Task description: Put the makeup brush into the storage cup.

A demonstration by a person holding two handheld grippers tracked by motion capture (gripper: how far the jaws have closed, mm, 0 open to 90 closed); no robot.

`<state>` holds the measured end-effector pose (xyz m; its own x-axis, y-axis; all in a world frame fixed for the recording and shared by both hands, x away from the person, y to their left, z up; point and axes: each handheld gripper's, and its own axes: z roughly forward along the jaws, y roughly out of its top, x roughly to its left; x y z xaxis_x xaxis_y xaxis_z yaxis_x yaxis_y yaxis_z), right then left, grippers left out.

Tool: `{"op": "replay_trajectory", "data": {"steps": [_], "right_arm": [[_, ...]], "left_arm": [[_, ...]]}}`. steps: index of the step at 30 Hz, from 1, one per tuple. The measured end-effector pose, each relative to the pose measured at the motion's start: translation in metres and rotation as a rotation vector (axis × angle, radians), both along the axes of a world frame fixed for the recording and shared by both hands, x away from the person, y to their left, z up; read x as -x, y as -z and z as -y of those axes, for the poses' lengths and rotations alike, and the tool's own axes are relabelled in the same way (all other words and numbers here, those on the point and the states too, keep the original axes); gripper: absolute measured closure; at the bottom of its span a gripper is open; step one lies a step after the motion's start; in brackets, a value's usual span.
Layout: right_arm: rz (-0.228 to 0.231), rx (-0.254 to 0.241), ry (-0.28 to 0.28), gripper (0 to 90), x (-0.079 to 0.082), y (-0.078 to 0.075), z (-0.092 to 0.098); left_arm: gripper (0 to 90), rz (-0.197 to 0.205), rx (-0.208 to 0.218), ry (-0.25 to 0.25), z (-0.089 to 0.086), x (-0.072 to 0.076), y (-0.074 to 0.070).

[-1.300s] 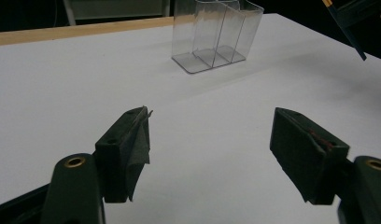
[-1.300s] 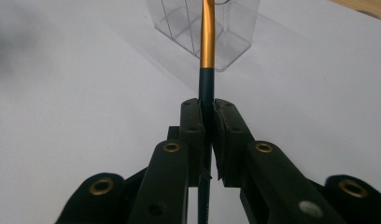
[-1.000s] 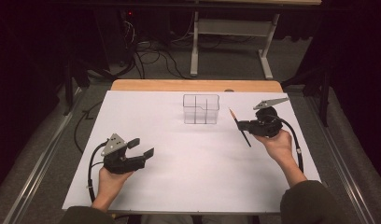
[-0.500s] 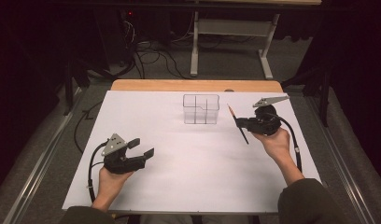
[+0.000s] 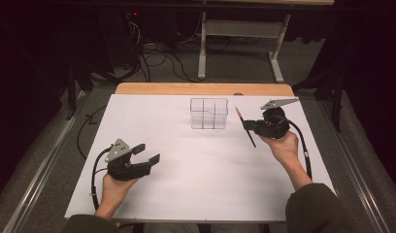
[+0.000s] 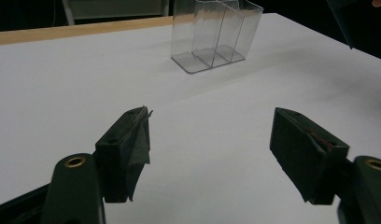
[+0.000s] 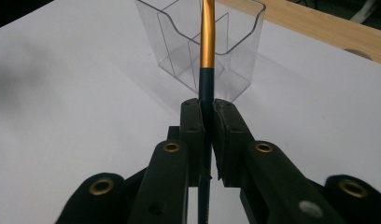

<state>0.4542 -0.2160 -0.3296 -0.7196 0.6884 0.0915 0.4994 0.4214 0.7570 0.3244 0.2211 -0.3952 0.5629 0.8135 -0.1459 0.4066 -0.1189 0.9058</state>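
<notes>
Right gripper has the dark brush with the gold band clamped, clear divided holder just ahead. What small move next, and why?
Probably ease the right gripper toward the clear plastic divided holder, raising the dark-handled brush with the gold ferrule over its rim. The jaws are shut on the handle, the brush sits beside the holder, not in it, and the compartments look empty. The left gripper rests open, apart.

The clear, compartmented plastic holder (image 7: 212, 44) at upper centre looks glossy and smooth. The slim brush (image 7: 207, 51) has a shiny gold metal ferrule above a dark, matt handle. Matt black plastic jaws carry brass-coloured rivets on the right gripper (image 7: 206, 116). The white table sheet (image 5: 196, 165) looks matt and smooth; at its top edge lies light wood (image 5: 201, 89).
</notes>
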Motion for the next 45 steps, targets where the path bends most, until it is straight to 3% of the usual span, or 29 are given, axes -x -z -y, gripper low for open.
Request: {"op": "replay_trajectory", "data": {"steps": [39,45], "right_arm": [[0.052,-0.076,0.006,84.7,-0.02,-0.008,-0.027],[0.078,-0.067,0.004,84.7,-0.02,-0.013,-0.031]], "left_arm": [[29.0,0.002,-0.002,0.007,0.001,0.001,0.0],[29.0,-0.001,0.0,0.006,0.001,0.0,0.0]]}}
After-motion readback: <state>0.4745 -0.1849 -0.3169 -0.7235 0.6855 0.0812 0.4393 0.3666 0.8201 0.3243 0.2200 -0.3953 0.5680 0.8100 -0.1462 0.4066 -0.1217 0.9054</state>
